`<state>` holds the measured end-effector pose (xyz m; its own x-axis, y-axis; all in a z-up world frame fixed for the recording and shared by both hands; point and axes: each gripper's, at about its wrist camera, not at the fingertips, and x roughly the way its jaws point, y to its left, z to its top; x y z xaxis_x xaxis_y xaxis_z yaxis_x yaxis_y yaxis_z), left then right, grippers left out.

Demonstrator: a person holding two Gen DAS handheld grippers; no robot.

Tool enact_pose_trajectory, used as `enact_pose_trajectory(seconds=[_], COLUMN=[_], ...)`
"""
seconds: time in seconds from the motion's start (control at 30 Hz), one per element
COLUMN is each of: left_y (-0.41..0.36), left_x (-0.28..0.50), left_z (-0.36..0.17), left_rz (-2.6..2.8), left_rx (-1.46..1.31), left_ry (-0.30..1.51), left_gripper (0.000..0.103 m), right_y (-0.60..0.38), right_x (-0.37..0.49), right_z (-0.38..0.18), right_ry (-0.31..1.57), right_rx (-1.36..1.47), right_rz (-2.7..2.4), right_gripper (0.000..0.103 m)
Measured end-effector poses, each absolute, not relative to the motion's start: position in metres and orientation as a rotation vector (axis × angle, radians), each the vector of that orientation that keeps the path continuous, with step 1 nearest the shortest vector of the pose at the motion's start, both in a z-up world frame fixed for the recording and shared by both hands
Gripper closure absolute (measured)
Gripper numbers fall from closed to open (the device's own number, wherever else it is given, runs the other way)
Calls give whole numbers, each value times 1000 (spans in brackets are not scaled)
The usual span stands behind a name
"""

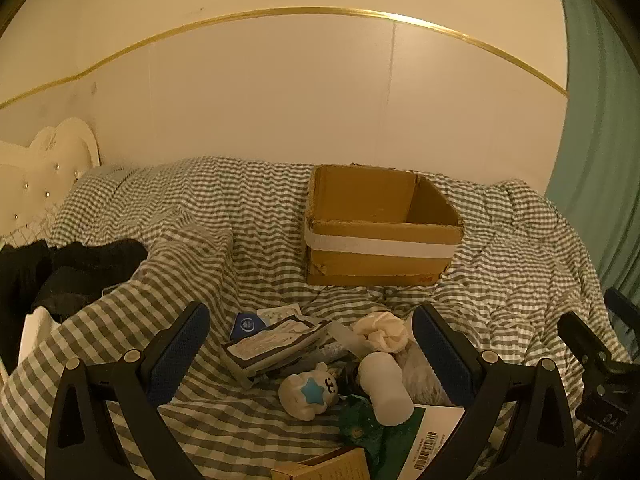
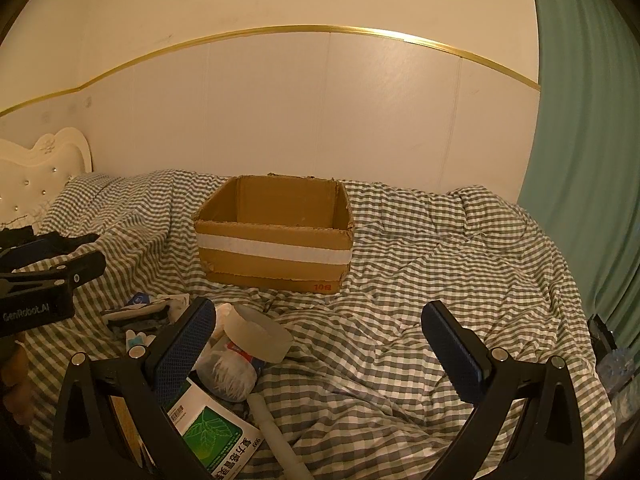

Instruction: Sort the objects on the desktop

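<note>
We hold both tongs, left (image 1: 310, 354) and right (image 2: 318, 346), wide and empty over the near clutter, so the far cardboard box (image 1: 380, 240) stays reachable.

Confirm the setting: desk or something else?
Looks like a bedroom, not a desk. The clutter lies on a bed under a green-and-white checked quilt, with a white tufted headboard at one end and a teal curtain beside it.

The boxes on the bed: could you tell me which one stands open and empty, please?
The brown cardboard box with the white tape band, by the wall; the green-and-white medicine box lies closed in the pile.
</note>
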<state>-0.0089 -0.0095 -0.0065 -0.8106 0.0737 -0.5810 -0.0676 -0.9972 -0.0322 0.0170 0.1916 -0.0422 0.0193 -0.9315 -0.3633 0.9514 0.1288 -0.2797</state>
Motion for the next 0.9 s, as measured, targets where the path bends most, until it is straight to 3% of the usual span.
enact_pose_trajectory(seconds=[0.9], left_y=[-3], left_x=[-15], left_z=[-29], left_rz=[2831], left_rx=[-1061], left_ry=[-13], left_gripper=[0], right_y=[188], right_x=[14], right_z=[-44], right_ry=[549], right_rx=[110], right_rz=[-1589], right_gripper=[0])
